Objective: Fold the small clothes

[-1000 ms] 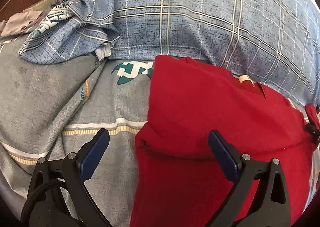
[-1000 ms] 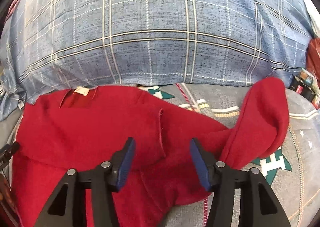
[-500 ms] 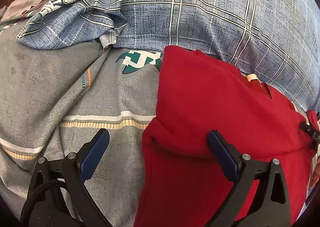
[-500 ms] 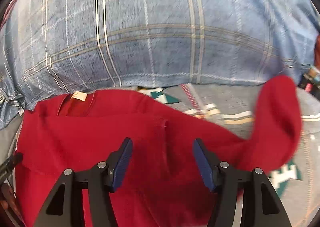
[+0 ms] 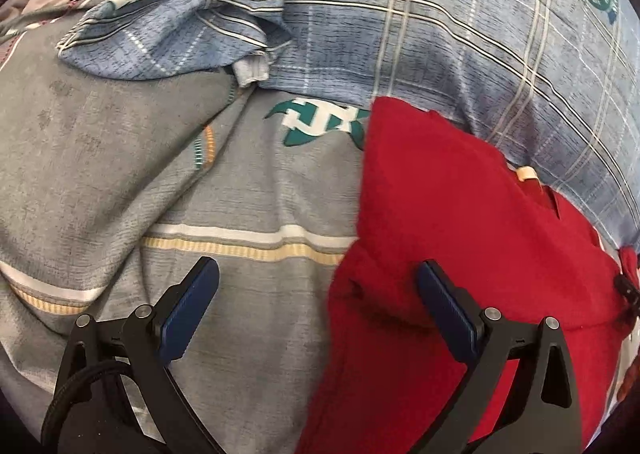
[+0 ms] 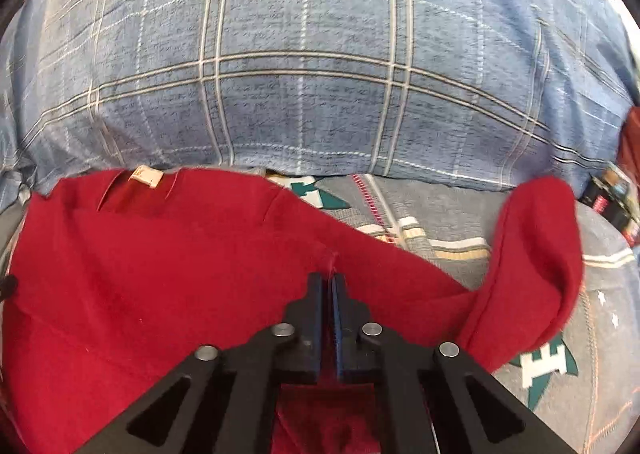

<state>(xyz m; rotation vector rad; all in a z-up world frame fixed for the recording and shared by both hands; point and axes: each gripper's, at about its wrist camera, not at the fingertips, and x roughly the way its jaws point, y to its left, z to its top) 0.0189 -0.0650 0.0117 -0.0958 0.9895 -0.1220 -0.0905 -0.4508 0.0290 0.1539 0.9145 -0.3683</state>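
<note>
Right gripper (image 6: 328,282) is clamped shut on a fold of the red top (image 6: 168,254). Left gripper (image 5: 316,294) is wide open, one pad over the top's edge, other over grey bedsheet (image 5: 168,157). Top lies on sheet w/ collar label (image 6: 146,176) toward the blue plaid pillow (image 6: 312,73); sleeve (image 6: 536,254) sticks up at right.

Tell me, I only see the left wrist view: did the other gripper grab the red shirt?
Observer: Yes. The right gripper is shut on the red shirt, pinching a ridge of cloth near the sleeve seam.
Operator: Where's the sleeve?
Observer: The sleeve stretches out to the right and curls upward over the grey bedsheet.
Operator: Is there a tag on it?
Observer: A pale neck label sits at the collar, next to the blue plaid pillow.
</note>
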